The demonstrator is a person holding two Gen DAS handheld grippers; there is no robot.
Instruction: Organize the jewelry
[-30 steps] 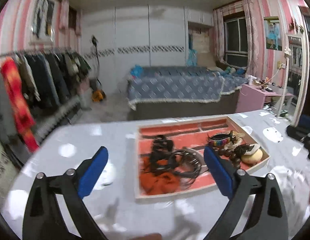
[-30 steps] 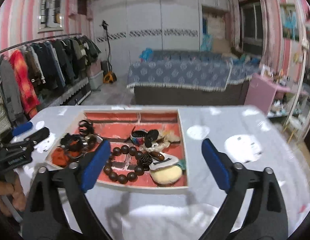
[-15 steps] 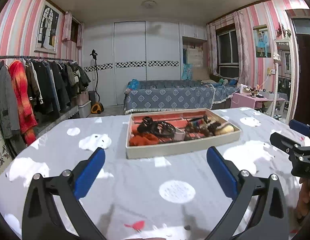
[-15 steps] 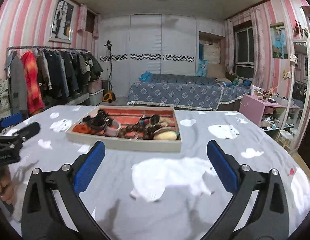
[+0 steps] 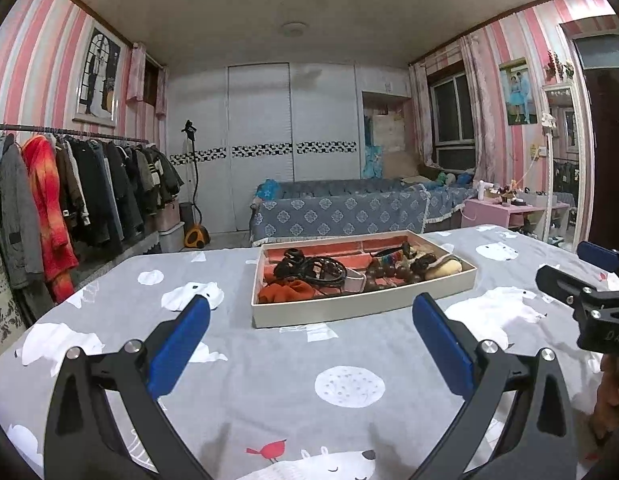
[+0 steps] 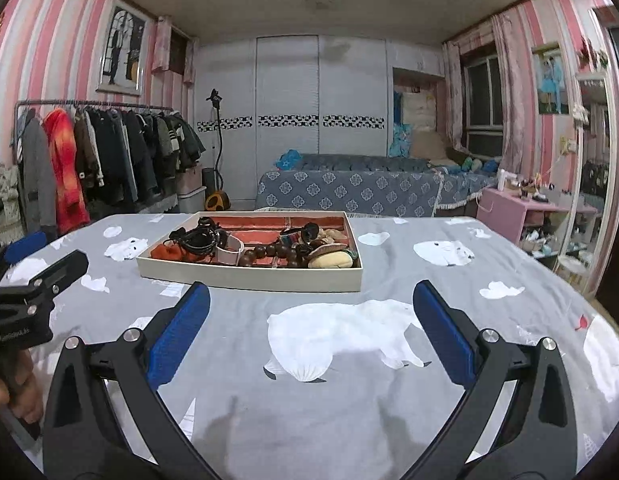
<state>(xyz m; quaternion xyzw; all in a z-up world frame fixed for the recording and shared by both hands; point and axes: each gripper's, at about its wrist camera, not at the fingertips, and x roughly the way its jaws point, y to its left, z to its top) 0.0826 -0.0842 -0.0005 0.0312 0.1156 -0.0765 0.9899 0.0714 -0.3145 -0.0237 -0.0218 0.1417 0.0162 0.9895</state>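
1. The left gripper (image 5: 311, 314) hangs low over the surface (image 5: 269, 364) with its jaws spread wide and nothing between them; its blue pads (image 5: 177, 346) are flat and rectangular on black, bolted arms.
2. The right gripper (image 6: 311, 310) is likewise released, jaws wide apart and empty, over a white bear print on the grey cloth.
3. Each gripper shows at the edge of the other's view, well apart from the tray, with part of a hand gripping its handle below.
4. Beyond both grippers, only bare cloth lies between the jaws and the tray (image 5: 361, 306): a shallow rectangular box with pale walls and a red, brick-patterned floor.
5. The jewelry sits heaped inside the tray: an orange fabric scrunchie (image 5: 287, 292) at the near left corner, a tangle of black cords (image 5: 319, 268) behind it, a pale band (image 6: 229, 248) near the middle, a string of dark round beads (image 6: 269, 254), and a cream oval piece (image 6: 333, 260) at the right end.
6. The pieces overlap, so which compartment each lies in cannot be told.
7. The surface's cloth is soft and slightly wrinkled, printed with white bears, dotted circles and a small red bird (image 5: 271, 449).
8. Behind stand a clothes rack (image 5: 81, 188) at left, a bed with a blue patterned cover (image 5: 341, 212), white wardrobe doors and a pink side table (image 6: 513, 208).
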